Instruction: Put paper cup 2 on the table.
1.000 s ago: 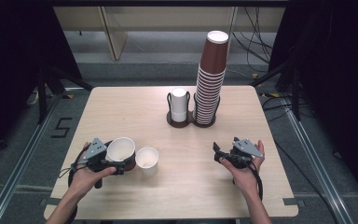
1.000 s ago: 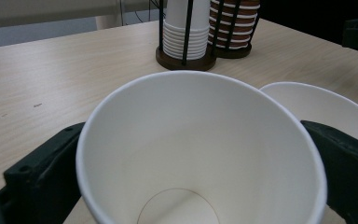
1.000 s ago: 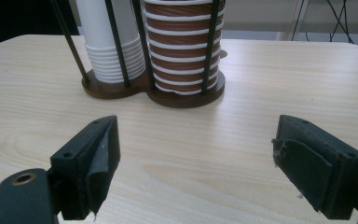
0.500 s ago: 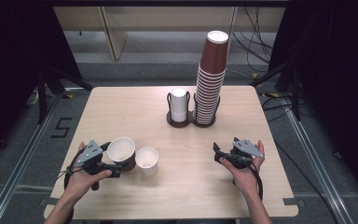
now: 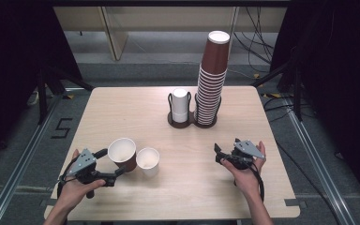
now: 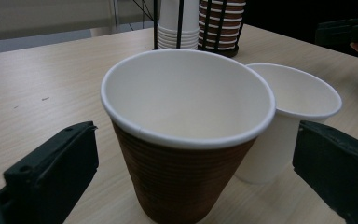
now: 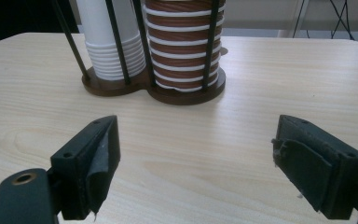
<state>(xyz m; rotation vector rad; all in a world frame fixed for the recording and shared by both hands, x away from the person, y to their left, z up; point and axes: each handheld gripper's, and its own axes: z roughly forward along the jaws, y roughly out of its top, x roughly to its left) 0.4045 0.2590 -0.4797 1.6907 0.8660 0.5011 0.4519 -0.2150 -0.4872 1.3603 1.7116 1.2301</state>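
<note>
A brown ribbed paper cup [image 5: 122,153] with a white inside stands upright near the table's front left. A smaller white cup [image 5: 148,161] stands right beside it, rims close together. My left gripper [image 5: 111,162] is open, its jaws on either side of the brown cup [image 6: 186,140]; the left gripper view shows gaps on both sides. The white cup [image 6: 291,112] sits just behind the right-hand jaw there. My right gripper [image 5: 220,155] rests open and empty at the front right, pointing toward the cup holder [image 7: 154,91].
A dark wire holder [image 5: 192,123] at the table's back middle carries a short white cup stack [image 5: 180,104] and a tall brown stack [image 5: 212,79]. The wooden table [image 5: 122,112] has edges close to both hands. Dark floor and rails surround it.
My left gripper has drawn back toward the person and the front left edge, while the brown cup stayed in place. The right gripper has not moved.
</note>
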